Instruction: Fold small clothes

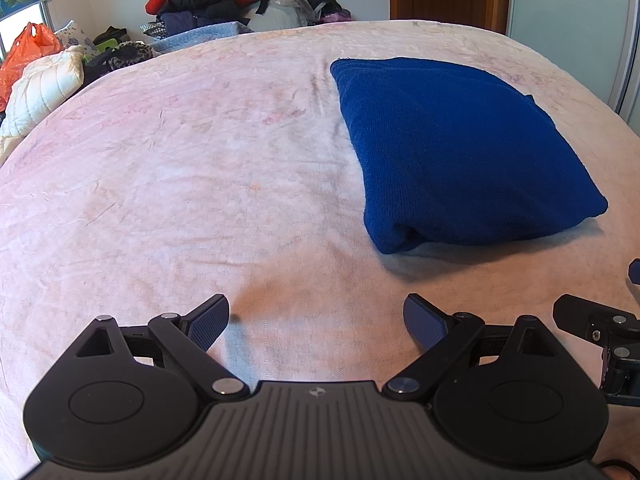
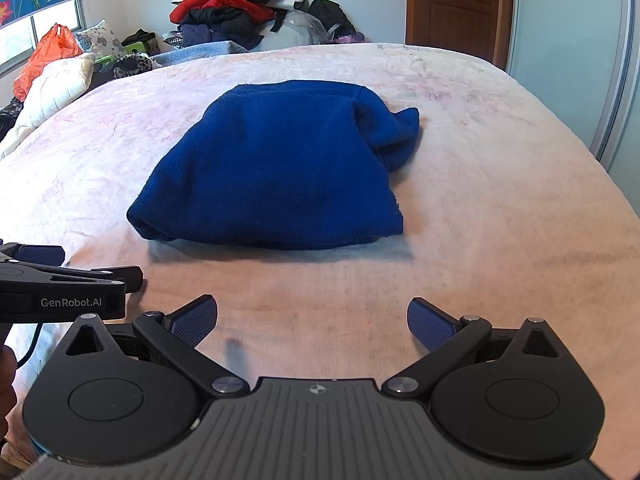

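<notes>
A dark blue knitted garment point(image 1: 456, 148) lies folded in a thick bundle on the pink bedspread point(image 1: 180, 168). In the right wrist view the blue garment point(image 2: 276, 168) sits straight ahead, with a bunched part at its far right. My left gripper point(image 1: 316, 322) is open and empty, low over the bedspread, in front and to the left of the garment. My right gripper point(image 2: 312, 322) is open and empty, a short way in front of the garment's near edge. The left gripper's body point(image 2: 60, 292) shows at the left of the right wrist view.
A heap of red, black and blue clothes point(image 1: 216, 0) is piled beyond the bed's far edge. A white quilted pillow point(image 1: 44, 88) and an orange plastic bag point(image 1: 24, 48) lie at the far left. A wooden door point(image 2: 456, 4) and a pale wardrobe panel point(image 2: 568, 40) stand at the right.
</notes>
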Demonstrator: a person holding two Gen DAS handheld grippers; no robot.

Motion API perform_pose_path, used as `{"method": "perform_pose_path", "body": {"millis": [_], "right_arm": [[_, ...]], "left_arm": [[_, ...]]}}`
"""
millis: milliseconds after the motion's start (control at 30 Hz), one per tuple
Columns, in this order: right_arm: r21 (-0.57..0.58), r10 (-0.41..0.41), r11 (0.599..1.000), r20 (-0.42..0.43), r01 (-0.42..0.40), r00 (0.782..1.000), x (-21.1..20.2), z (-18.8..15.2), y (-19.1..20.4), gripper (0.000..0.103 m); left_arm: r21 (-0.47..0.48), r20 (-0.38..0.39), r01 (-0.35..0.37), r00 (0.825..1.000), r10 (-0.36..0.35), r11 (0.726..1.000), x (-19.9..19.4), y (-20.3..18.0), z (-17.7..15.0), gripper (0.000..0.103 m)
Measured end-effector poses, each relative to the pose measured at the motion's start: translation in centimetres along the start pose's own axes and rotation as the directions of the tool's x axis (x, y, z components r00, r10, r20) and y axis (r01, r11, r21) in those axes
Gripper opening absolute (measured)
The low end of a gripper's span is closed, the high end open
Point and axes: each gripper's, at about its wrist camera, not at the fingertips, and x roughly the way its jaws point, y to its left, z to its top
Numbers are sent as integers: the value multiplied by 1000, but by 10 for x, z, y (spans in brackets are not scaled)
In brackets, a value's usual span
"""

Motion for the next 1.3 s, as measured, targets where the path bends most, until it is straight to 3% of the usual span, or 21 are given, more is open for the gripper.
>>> {"method": "perform_pose_path", "body": {"millis": [1300], "right_arm": [[-2,3,1000,1,-3,1000,-1,-1,0,102]], "left_arm": [[12,1,-5,1000,5,1000,1,-2,-1,95]]}}
